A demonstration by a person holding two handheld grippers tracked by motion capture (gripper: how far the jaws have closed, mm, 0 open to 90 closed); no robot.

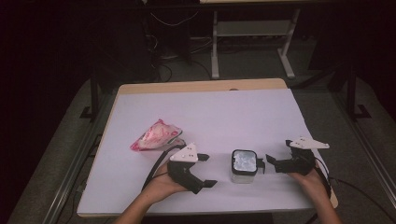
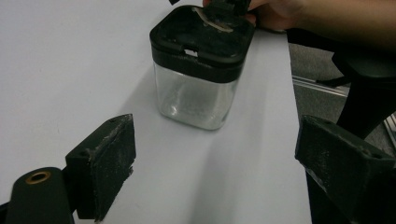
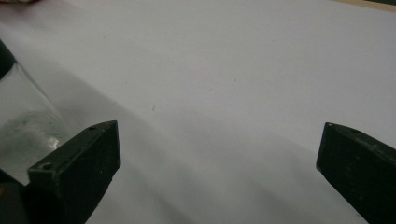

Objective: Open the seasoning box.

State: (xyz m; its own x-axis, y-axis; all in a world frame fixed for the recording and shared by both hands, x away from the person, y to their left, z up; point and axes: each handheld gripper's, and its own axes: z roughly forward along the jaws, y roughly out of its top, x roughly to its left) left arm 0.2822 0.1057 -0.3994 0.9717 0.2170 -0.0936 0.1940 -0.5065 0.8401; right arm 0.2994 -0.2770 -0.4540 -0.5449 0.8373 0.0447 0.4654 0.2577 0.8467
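Note:
A clear square jar (image 1: 243,166) with a black lid stands near the table's front edge, between my two grippers. My left gripper (image 1: 208,170) is open just left of it; in the left gripper view the jar (image 2: 196,88) stands a short way ahead of the open jaws of the left gripper (image 2: 215,158), untouched. On the jar's right, my right gripper (image 1: 279,151) is open, with one jaw close to the lid. The right gripper view has the jar's glass wall (image 3: 23,126) beside the left jaw, and only bare table between the jaws of the right gripper (image 3: 219,158).
A crumpled pink and white bag (image 1: 156,135) lies left of centre on the white table (image 1: 210,112). A hand and the other gripper (image 2: 224,9) show just behind the jar's lid. Desk legs and cables stand on the floor beyond the table.

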